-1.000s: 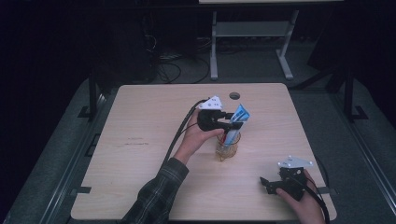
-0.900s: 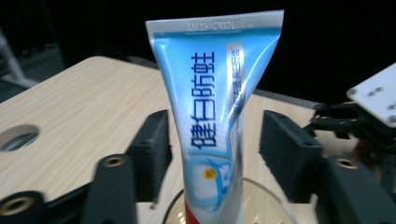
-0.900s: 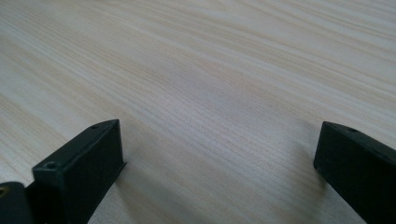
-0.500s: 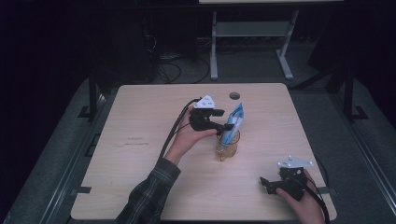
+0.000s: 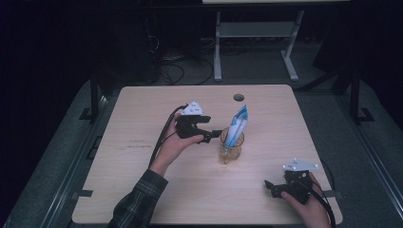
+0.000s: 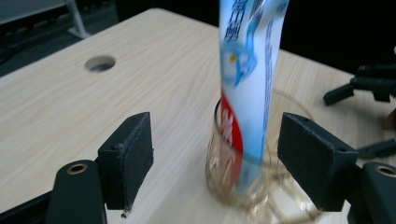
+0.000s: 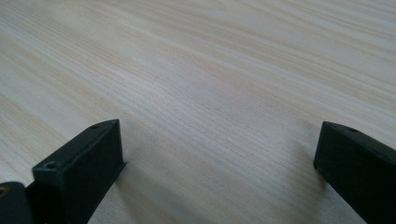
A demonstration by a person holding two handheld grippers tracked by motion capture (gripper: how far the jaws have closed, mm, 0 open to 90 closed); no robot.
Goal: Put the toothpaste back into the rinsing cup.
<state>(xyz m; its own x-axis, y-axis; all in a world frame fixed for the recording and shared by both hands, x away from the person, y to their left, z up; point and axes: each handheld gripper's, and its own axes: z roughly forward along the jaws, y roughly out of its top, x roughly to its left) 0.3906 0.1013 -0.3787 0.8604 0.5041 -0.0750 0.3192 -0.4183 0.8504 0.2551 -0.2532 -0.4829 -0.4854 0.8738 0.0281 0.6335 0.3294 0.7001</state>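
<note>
There is one table (image 5: 142,190), made of light wood, and it has one round hole (image 5: 238,97) near its far edge. On the table stands one glass cup (image 5: 231,148), a little right of the middle. In the cup there is one tube of toothpaste (image 5: 236,126), blue and white with some red. There are two grippers: one left gripper (image 5: 215,134) just left of the cup, and one right gripper (image 5: 269,186) at the near right corner. Each gripper has two black jaws and one cable. There are two hands: one left hand (image 5: 173,145) and one right hand (image 5: 309,209). One checked sleeve (image 5: 135,204) is at the near edge.
</note>
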